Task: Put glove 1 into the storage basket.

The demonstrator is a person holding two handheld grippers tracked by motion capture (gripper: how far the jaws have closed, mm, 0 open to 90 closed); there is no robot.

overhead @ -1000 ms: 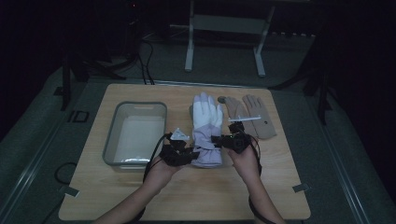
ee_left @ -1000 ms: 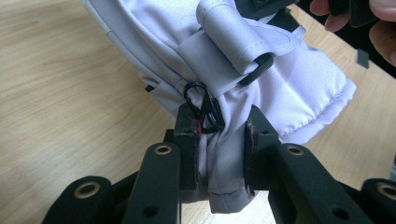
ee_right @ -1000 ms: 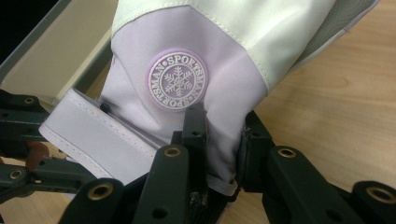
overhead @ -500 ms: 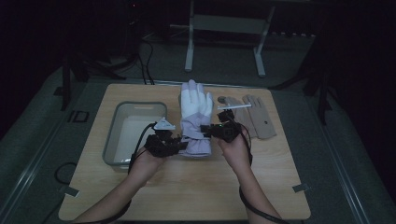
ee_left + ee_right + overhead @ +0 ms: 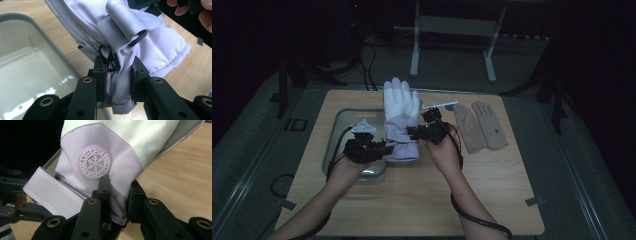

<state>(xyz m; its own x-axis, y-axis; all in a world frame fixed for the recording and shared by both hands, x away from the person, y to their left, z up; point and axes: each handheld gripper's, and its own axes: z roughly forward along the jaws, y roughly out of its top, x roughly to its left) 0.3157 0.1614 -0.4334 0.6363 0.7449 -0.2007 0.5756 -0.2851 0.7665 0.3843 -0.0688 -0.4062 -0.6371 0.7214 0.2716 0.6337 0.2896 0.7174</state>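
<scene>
A padded lilac and white ski glove [image 5: 401, 120] hangs lifted between both hands, fingers pointing away, partly over the clear plastic tub [image 5: 343, 131]. My left gripper [image 5: 384, 149] is shut on the glove's cuff [image 5: 117, 82] next to a small black loop. My right gripper [image 5: 411, 132] is shut on the other side of the cuff [image 5: 117, 195], just below a round snowflake badge [image 5: 95, 163]. A wrist strap [image 5: 53, 195] juts out beside it.
A pair of tan knit gloves [image 5: 482, 126] lies flat on the wooden board [image 5: 492, 185] to the right, with a thin white stick [image 5: 439, 105] behind them. Dark floor, cables and a metal stand's legs [image 5: 452, 45] surround the board.
Both hands have carried the ski glove up off the board and to the left, from beside the tan gloves to the tub's edge. Both grips stay the same.
</scene>
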